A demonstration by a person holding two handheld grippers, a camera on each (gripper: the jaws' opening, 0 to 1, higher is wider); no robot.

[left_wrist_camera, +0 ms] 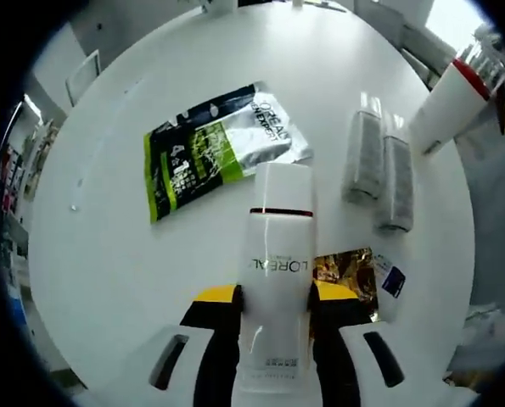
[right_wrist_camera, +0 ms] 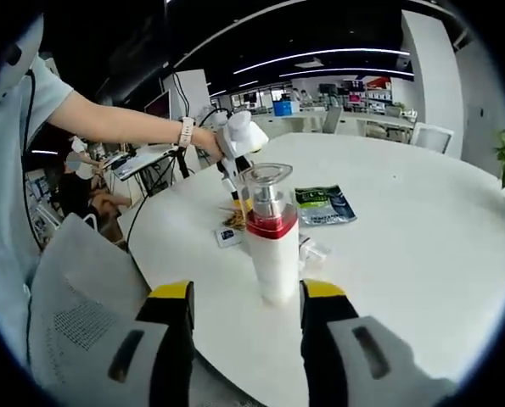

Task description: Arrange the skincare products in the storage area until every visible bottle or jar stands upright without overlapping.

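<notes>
White round table point(left_wrist_camera: 108, 254): left gripper point(left_wrist_camera: 273, 309) clamps white L'Oreal bottle point(left_wrist_camera: 275, 254); right gripper point(right_wrist_camera: 245, 318) open around standing pump bottle point(right_wrist_camera: 271, 237); two tubes point(left_wrist_camera: 378, 165) still flat.

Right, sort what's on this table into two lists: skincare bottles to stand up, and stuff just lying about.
For the job:
- white L'Oreal bottle, gripped between the left gripper jaws
- white pump bottle with red collar, upright between the open right gripper jaws
- two small grey tubes, lying flat side by side

Lying about:
- green and silver sachet
- gold packet
- small blue and white sachet
</notes>
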